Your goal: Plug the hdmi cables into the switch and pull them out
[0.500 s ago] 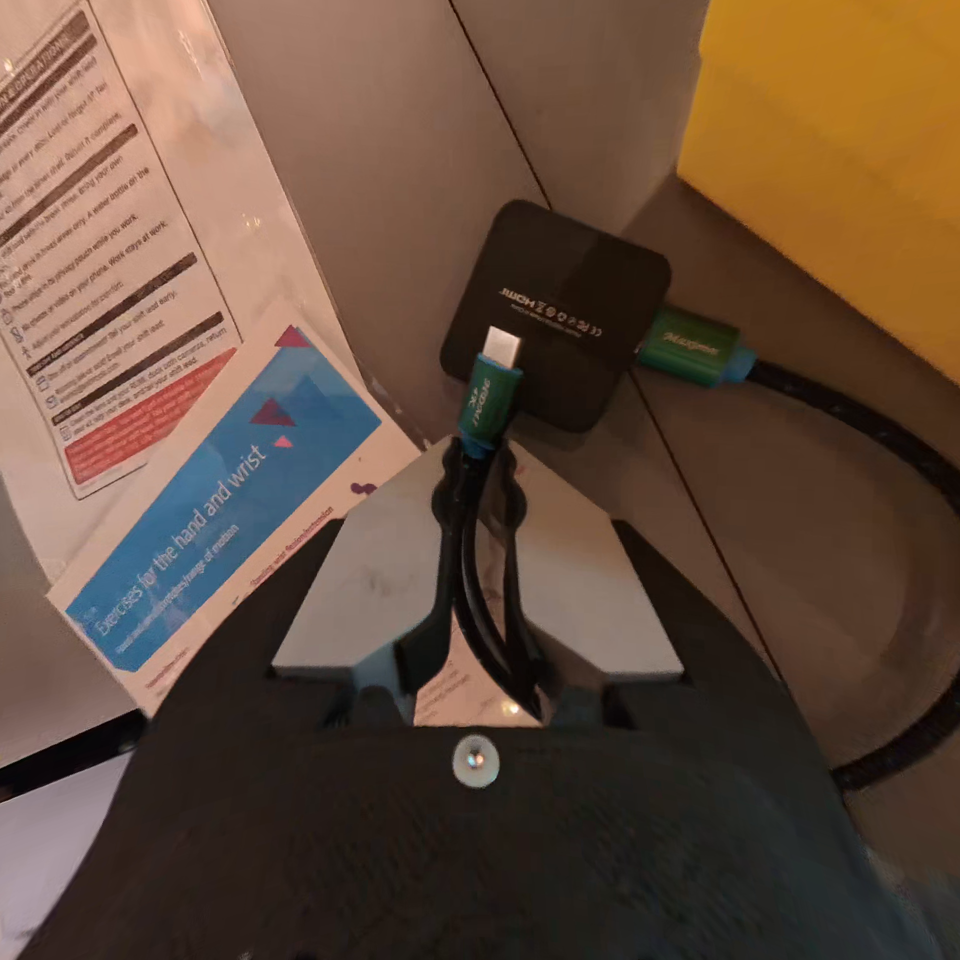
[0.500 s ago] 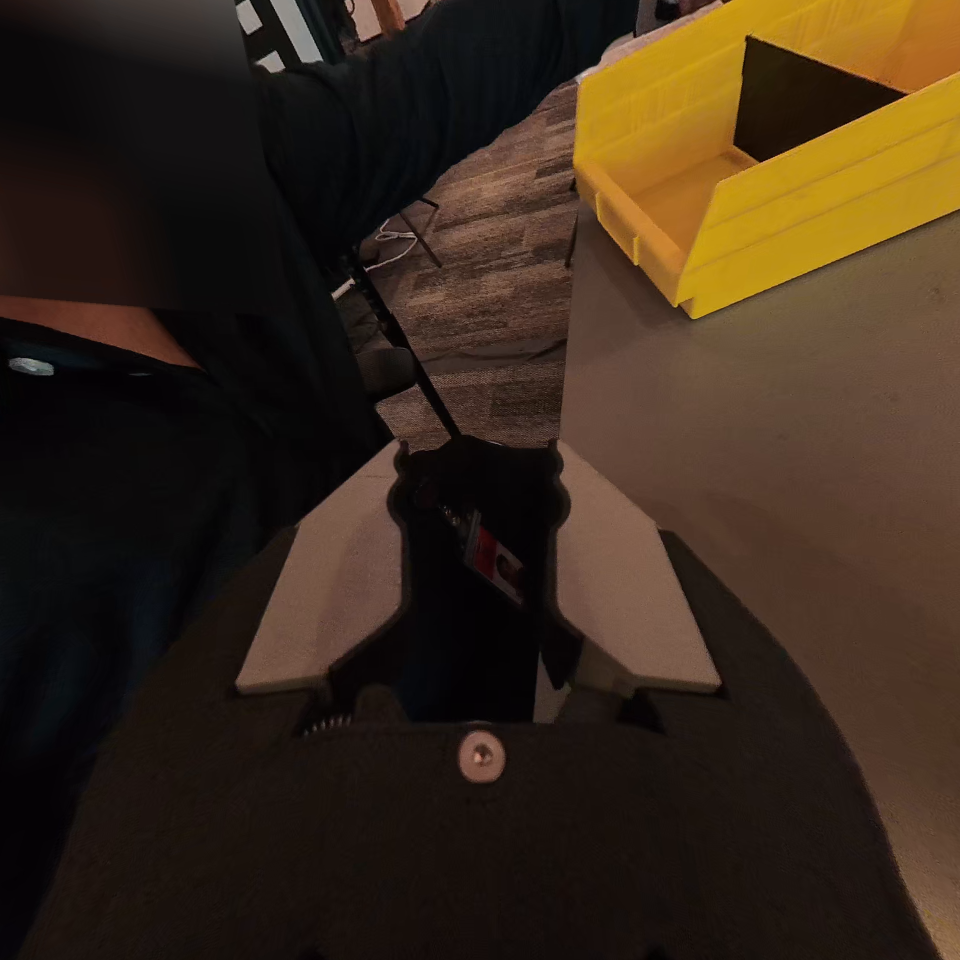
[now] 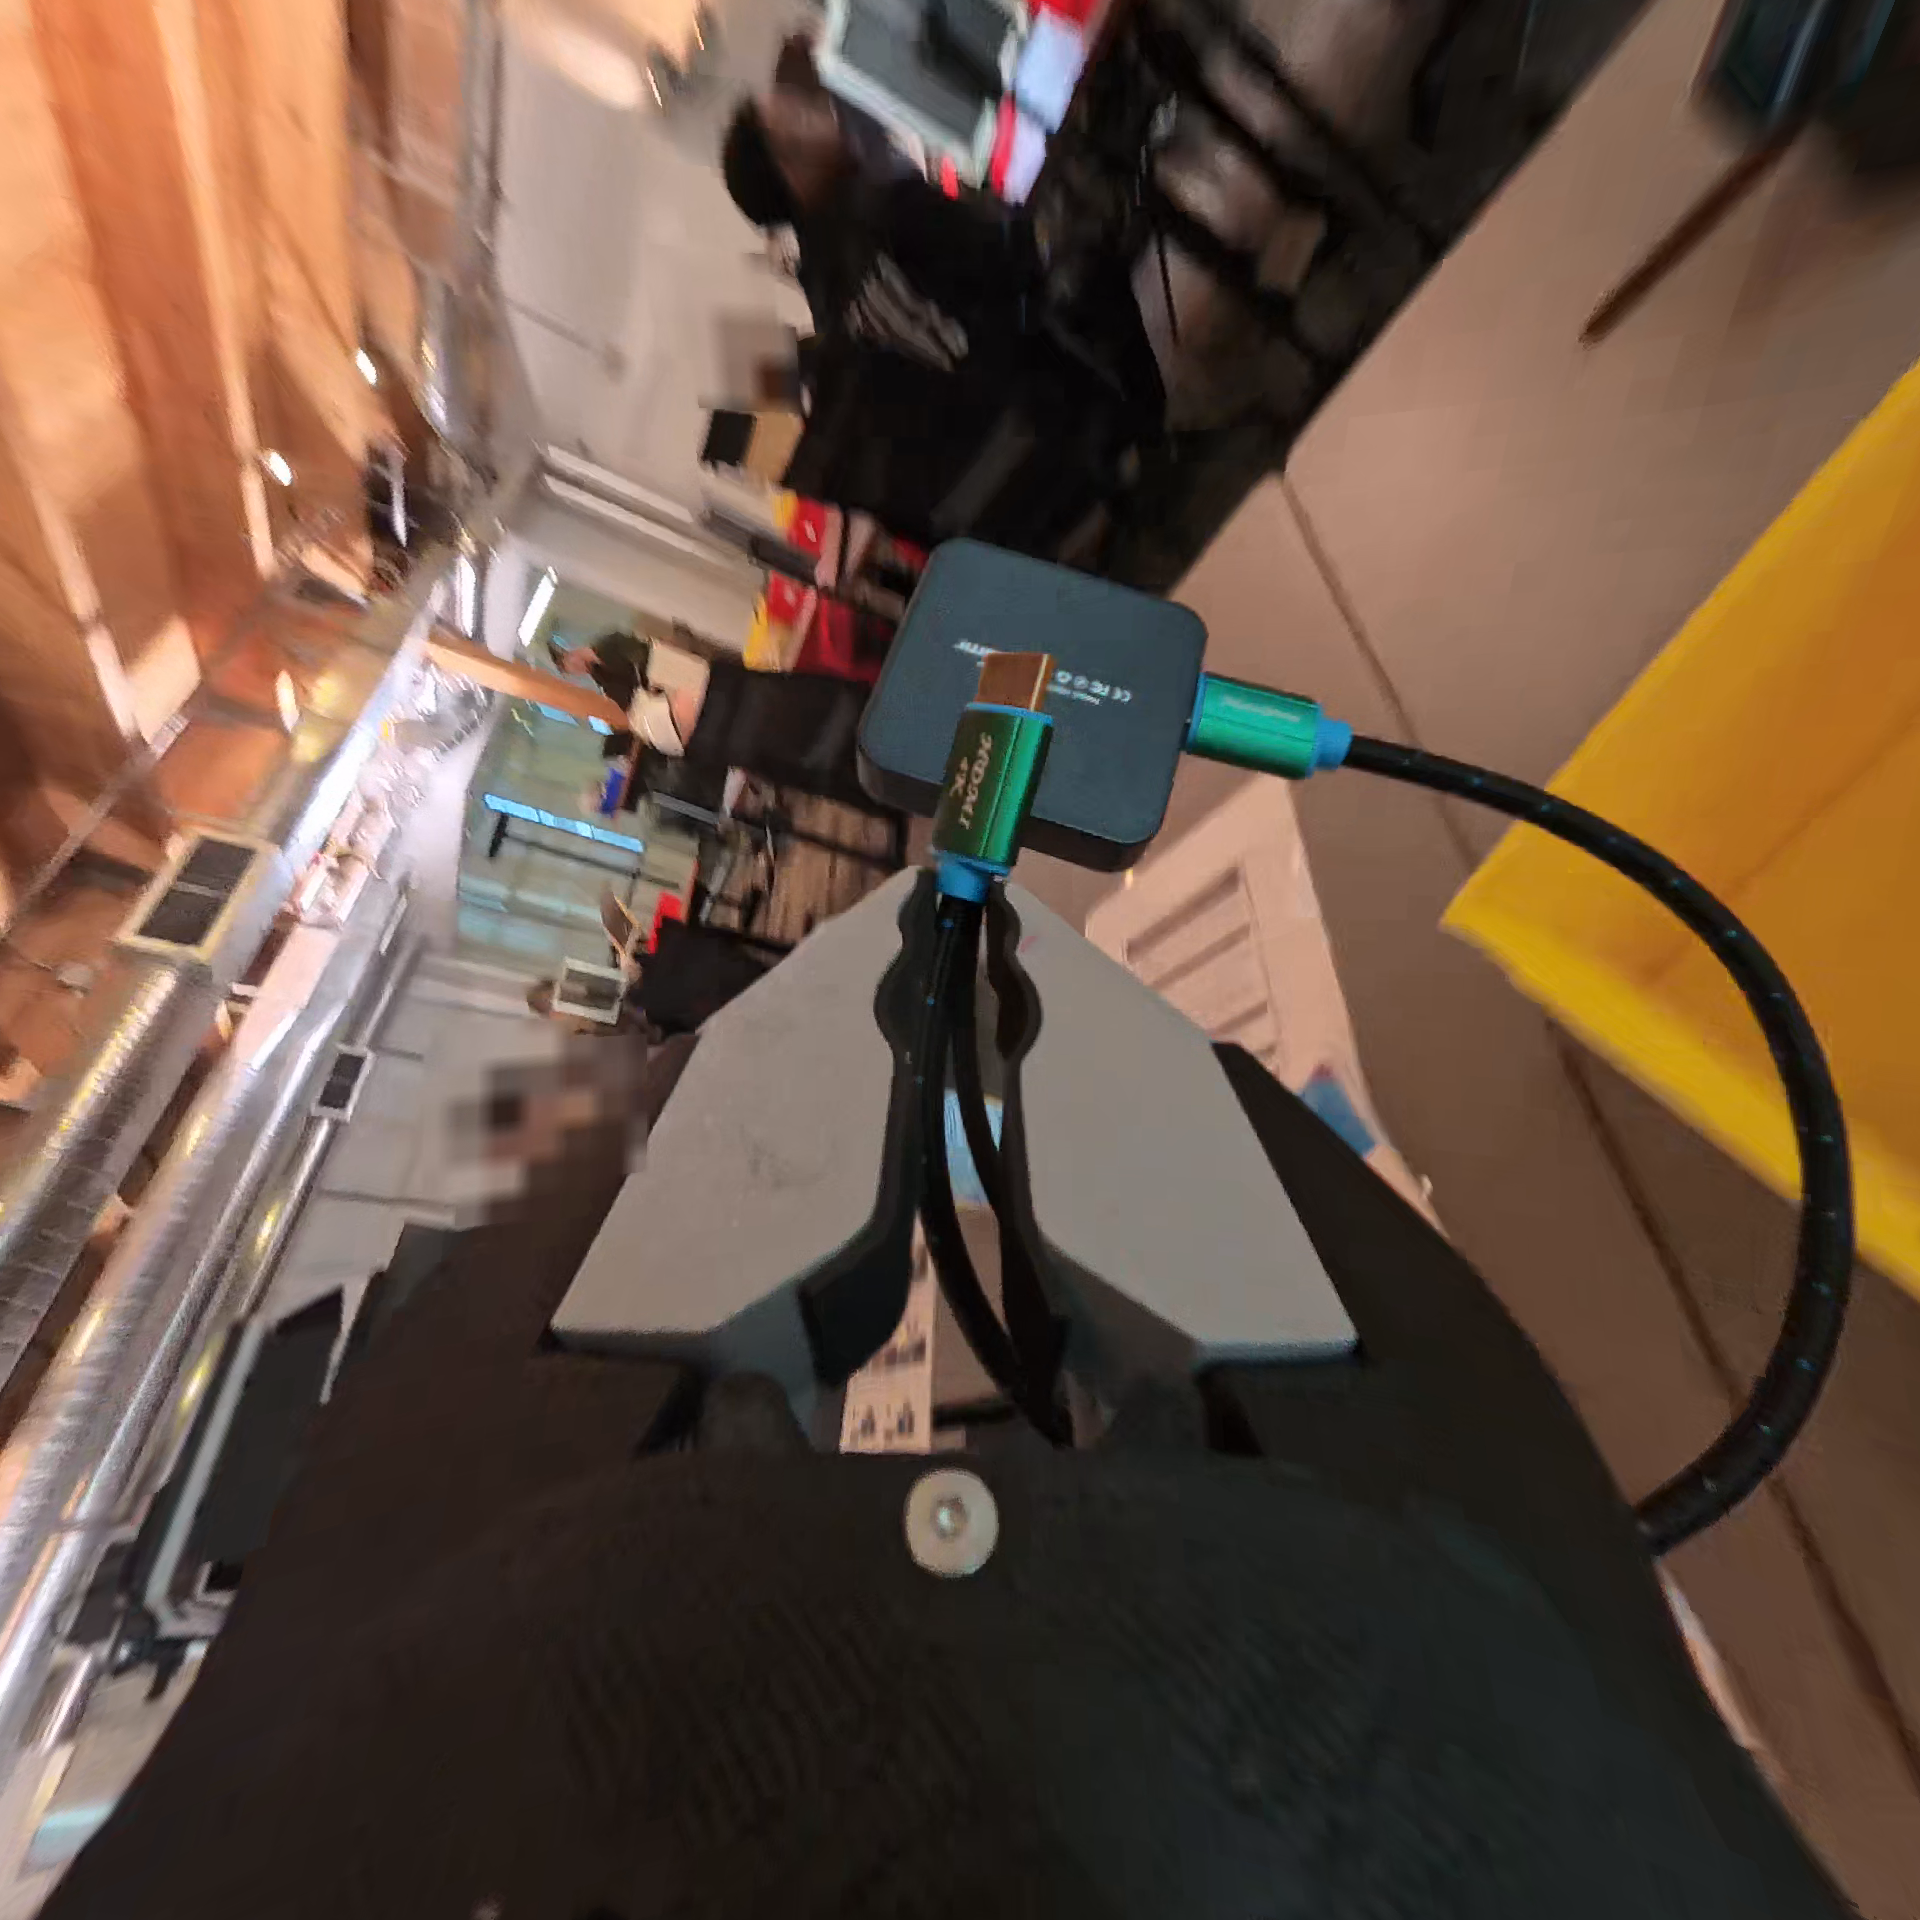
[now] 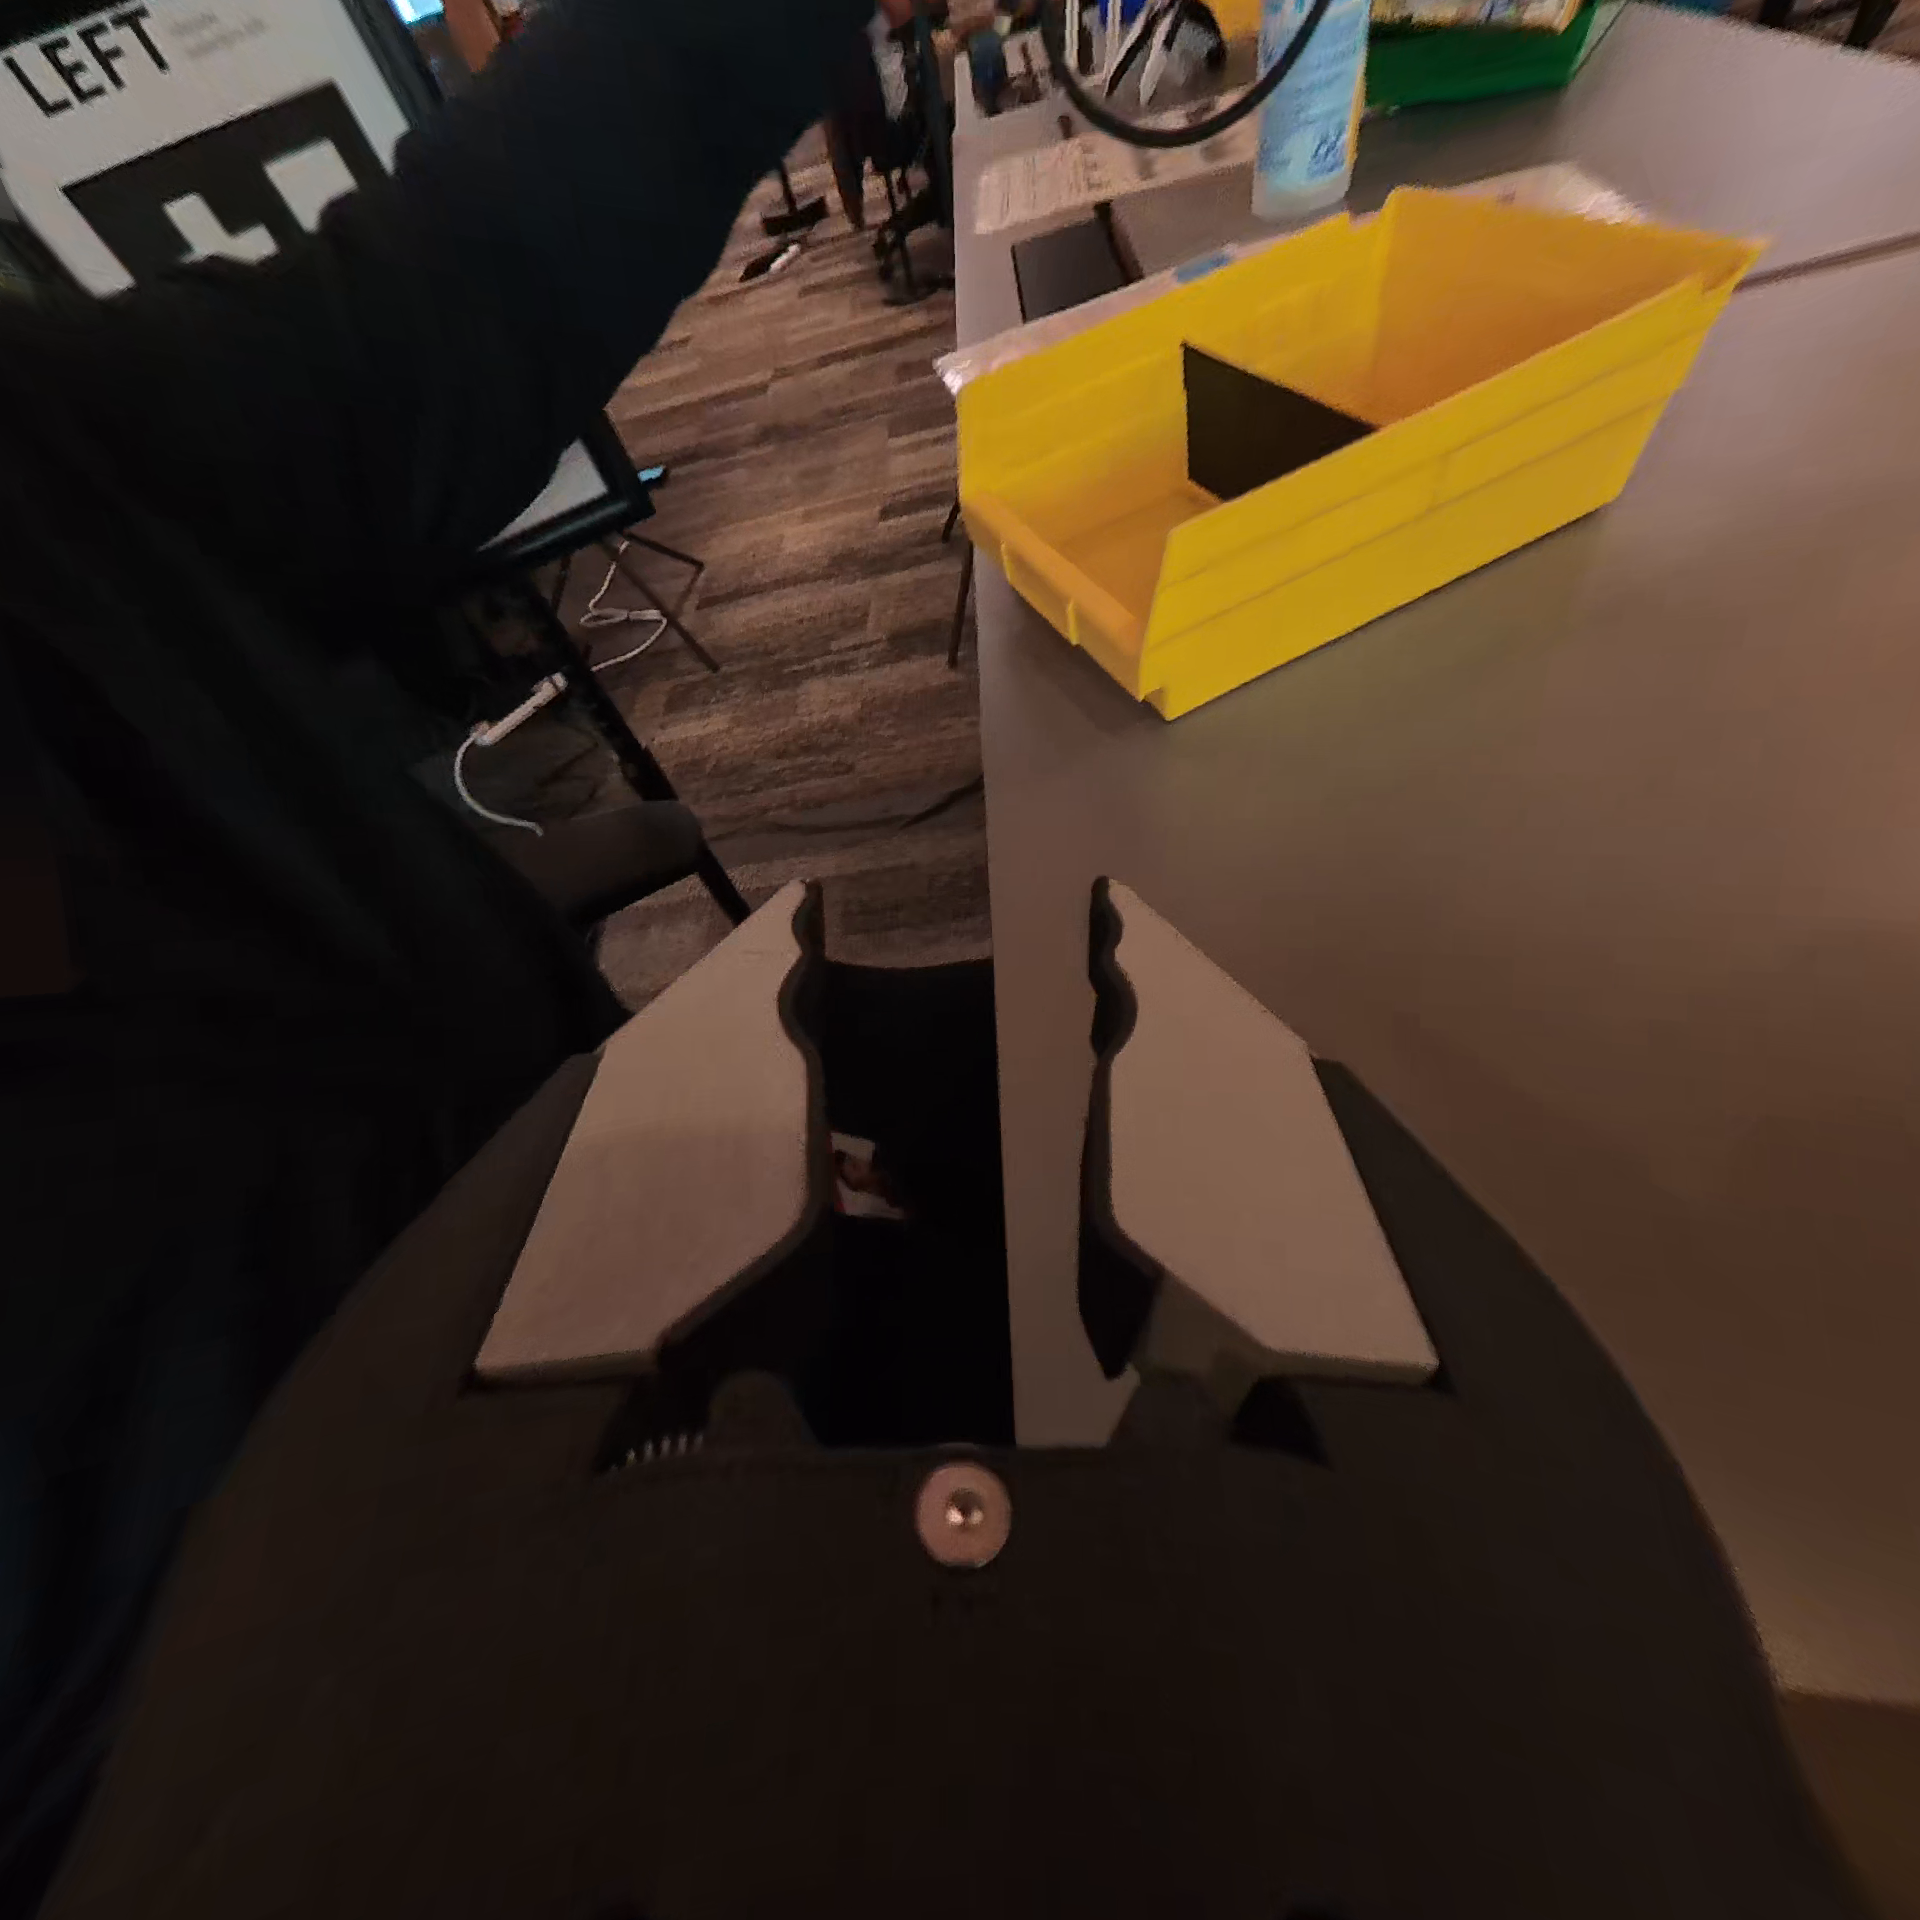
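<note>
1. Jaws first: the left gripper (image 3: 961,914) is pressed together on the braided cable (image 3: 940,1143) just behind a green plug (image 3: 989,795); the right gripper (image 4: 951,956) stands spread with nothing between its fingers, over the edge of the grey table (image 4: 1507,935).
2. That held plug's gold tip is bare and lies in front of the black switch (image 3: 1023,707), which appears to hang in the air, carried only by a second green plug (image 3: 1262,724) seated in its side.
3. For the step in hand, judged to be an insertion, the switch needs steadying (the free right gripper is the likely helper, or the table).
4. Line the gold tip square with a port before pushing; which port is free cannot be seen from here.
5. Gripping nearer the plug body would likely stop the cable buckling under the push.
6. Keep clear of the yellow bin (image 4: 1351,499).
</note>
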